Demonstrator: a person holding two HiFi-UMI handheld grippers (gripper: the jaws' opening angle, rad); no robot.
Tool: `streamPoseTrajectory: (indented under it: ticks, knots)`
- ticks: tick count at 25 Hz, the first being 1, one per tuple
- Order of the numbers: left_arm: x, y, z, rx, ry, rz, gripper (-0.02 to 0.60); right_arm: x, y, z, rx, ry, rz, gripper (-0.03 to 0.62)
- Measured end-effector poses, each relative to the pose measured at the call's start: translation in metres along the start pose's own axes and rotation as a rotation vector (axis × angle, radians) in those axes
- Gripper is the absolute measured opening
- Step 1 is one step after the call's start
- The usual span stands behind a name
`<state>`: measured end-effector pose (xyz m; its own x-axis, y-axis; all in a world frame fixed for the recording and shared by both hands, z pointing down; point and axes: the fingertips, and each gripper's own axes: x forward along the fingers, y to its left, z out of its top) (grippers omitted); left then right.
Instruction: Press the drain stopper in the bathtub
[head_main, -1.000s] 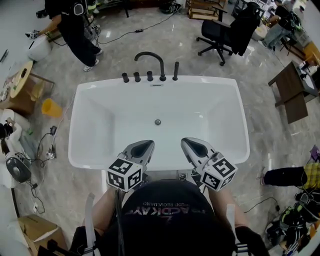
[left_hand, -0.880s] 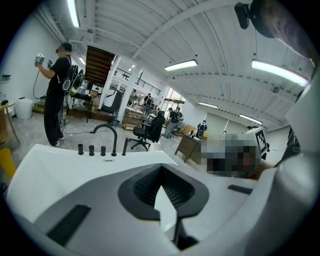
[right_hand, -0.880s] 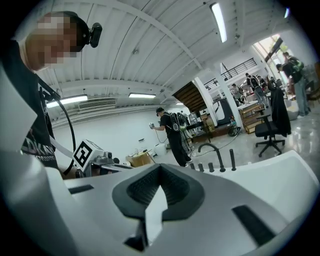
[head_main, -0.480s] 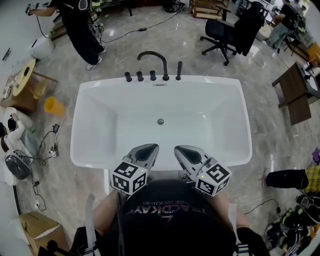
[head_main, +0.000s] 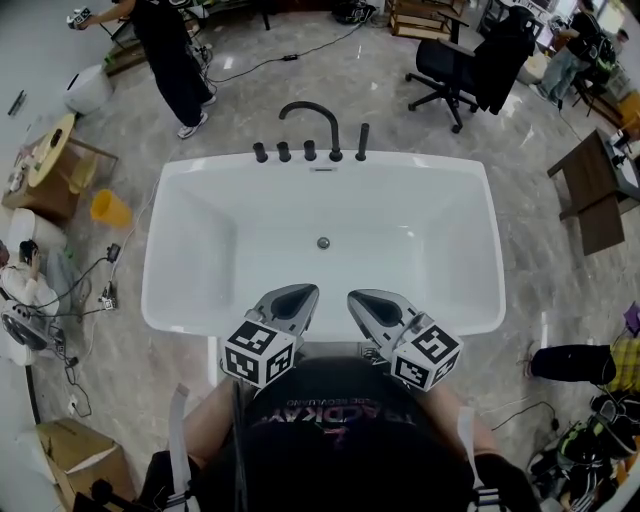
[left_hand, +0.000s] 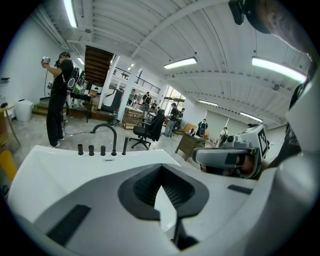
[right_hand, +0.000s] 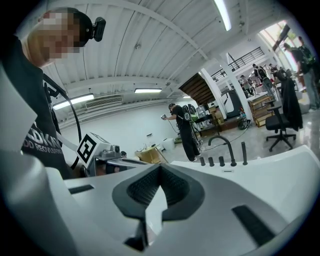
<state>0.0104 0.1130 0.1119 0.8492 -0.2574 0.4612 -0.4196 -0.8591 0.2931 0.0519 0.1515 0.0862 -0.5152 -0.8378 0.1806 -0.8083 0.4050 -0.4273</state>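
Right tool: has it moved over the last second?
Yes. Against the drain stopper, the right tool has shifted left, closing on the left tool.

Shirt print, partly readable: "…DD REVOLU…"; nothing else legible.

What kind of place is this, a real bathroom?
Probably not a home bathroom, more a big workshop or lab hall: the white rectangular bathtub stands among a black swivel office chair, loose black cables and a brown cardboard box.
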Motion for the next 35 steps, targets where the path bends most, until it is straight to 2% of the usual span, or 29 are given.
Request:
streamPoseTrajectory:
  ticks: [35]
  knots:
    - [-0.0064, 0.0008, -0.0018, -0.007, -0.007, 0.011, 0.005, 0.0008, 0.0049, -0.0040, 0.024, 0.004, 0.008, 0.011]
